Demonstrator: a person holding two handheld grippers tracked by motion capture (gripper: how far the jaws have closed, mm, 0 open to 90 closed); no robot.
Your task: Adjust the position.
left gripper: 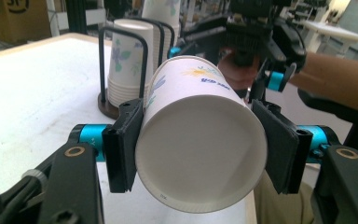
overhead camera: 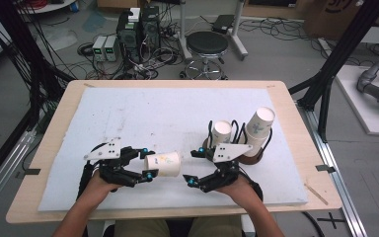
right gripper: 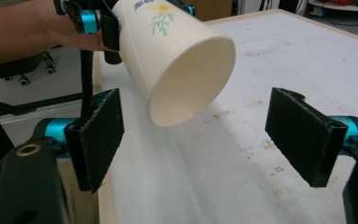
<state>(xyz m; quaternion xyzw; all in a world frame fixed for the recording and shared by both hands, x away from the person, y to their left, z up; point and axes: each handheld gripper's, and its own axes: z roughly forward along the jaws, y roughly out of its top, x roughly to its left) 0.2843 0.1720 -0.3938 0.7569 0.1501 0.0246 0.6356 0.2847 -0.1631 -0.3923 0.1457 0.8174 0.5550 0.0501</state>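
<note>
Sideways paper cup clamped in left gripper (base hidden); right gripper apart.

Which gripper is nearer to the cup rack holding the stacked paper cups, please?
Right. The right gripper sits just in front of the cup rack, open; the left gripper is farther off to its left, clamping a single paper cup.

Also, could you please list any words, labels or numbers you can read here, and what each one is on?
No text here is legible.
Held paper cup: small blue print beside the flower drawing, too blurred to read.
Cardboard box in the background: dark marking, cut off, unreadable.
</note>
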